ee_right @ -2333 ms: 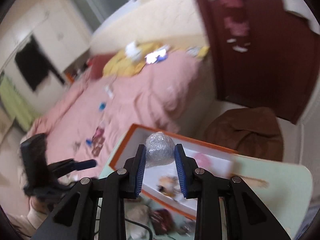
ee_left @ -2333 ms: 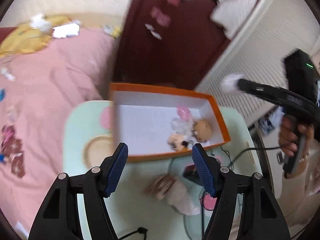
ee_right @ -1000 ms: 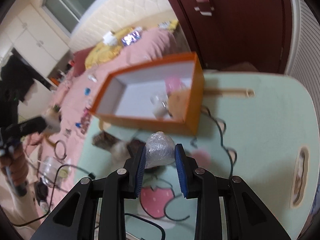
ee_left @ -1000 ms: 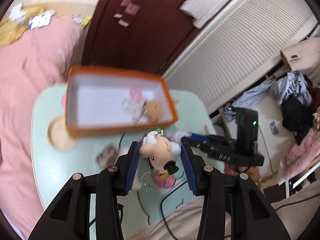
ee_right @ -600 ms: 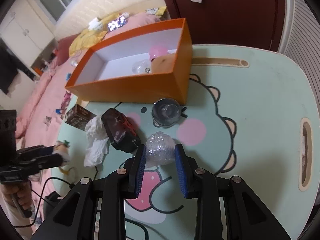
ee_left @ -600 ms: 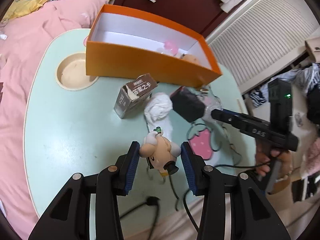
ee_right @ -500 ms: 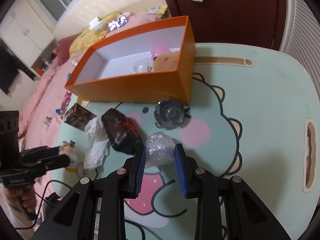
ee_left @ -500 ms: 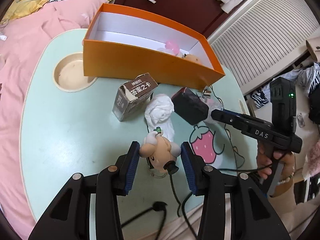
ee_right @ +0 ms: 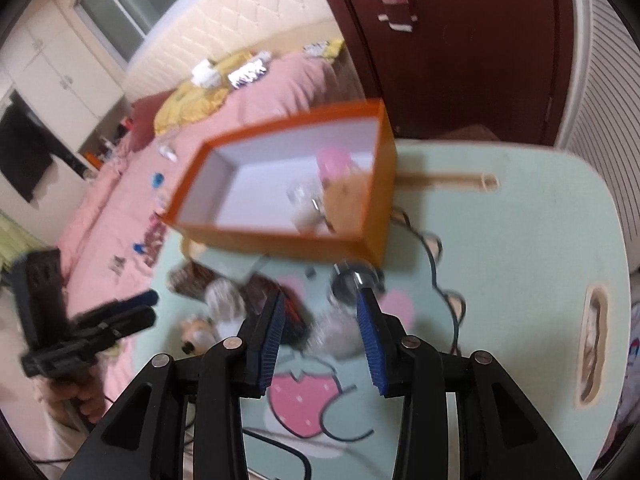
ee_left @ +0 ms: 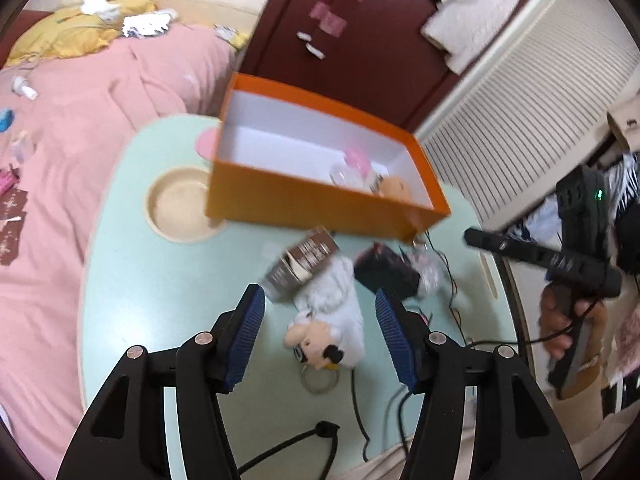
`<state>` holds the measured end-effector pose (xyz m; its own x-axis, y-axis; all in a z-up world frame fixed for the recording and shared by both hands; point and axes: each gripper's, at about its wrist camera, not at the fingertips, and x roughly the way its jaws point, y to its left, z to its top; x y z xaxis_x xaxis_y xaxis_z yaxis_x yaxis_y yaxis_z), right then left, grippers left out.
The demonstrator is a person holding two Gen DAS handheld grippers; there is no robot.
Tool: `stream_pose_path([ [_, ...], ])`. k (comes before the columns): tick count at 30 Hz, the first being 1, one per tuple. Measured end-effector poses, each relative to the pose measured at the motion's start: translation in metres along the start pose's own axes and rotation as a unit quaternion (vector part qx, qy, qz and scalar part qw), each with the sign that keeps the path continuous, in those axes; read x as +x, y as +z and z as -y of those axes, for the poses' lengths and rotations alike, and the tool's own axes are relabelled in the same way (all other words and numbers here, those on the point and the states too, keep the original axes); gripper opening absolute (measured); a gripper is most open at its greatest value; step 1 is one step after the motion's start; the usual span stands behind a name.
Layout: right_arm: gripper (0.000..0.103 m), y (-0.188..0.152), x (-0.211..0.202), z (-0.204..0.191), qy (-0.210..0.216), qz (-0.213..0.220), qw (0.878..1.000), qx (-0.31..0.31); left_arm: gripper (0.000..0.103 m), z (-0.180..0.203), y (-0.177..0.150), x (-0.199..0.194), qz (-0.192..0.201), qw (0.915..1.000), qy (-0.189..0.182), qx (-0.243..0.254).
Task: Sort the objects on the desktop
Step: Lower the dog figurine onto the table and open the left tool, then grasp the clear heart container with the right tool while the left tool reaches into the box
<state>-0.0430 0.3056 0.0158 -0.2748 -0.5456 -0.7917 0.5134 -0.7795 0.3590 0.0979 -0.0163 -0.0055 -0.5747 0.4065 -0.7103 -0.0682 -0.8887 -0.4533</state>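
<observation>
Left gripper (ee_left: 318,338) fingers spread, empty, above the doll keychain (ee_left: 316,342) lying on the worktop (ee_left: 160,300): light, hard, best pinched across its head. Right gripper (ee_right: 320,338) also spread over the crinkly wrapped ball (ee_right: 334,330), probably soft. Beyond, the orange box (ee_left: 312,200) holds small toys.

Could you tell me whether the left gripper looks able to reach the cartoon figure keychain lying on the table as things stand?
Probably yes: the left gripper is open, and the cartoon figure keychain lies between its fingers with nothing over it; the crumpled white tissue rests against it.
</observation>
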Motion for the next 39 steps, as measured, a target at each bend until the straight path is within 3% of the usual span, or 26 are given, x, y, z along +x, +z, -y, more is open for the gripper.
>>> stream_pose_path([
  [6,0.036,0.074,0.026,-0.022,0.004,-0.067,0.997,-0.023,0.059,-0.002,0.009,0.000,0.016,0.9997,-0.011,-0.013],
  [11,0.037,0.114,0.085,-0.052,-0.081,-0.157,0.976,-0.127,0.059,-0.005,0.012,0.002,0.020,0.9995,-0.019,-0.015],
  [15,0.036,0.121,0.122,-0.070,-0.079,-0.186,0.965,-0.169,0.059,-0.009,0.014,0.001,0.021,0.9992,-0.025,-0.024],
  [22,0.035,0.108,0.182,-0.069,-0.136,-0.254,0.939,-0.188,0.059,-0.014,0.015,-0.003,0.025,0.9987,-0.030,-0.032],
  [28,0.034,0.099,0.176,-0.073,-0.142,-0.241,0.936,-0.213,0.059,-0.016,0.019,-0.010,0.034,0.9984,-0.029,-0.034],
  [30,0.034,0.102,0.166,-0.070,-0.117,-0.231,0.946,-0.196,0.059,-0.014,0.024,-0.014,0.036,0.9986,-0.027,-0.027],
  [35,0.034,0.114,0.085,-0.060,-0.035,-0.123,0.981,-0.146,0.059,0.000,0.057,-0.020,0.016,0.9987,-0.048,0.003],
  [39,0.034,0.100,0.017,-0.036,0.006,-0.043,0.993,-0.108,0.059,0.017,0.092,-0.005,-0.020,0.9976,-0.064,0.017],
])
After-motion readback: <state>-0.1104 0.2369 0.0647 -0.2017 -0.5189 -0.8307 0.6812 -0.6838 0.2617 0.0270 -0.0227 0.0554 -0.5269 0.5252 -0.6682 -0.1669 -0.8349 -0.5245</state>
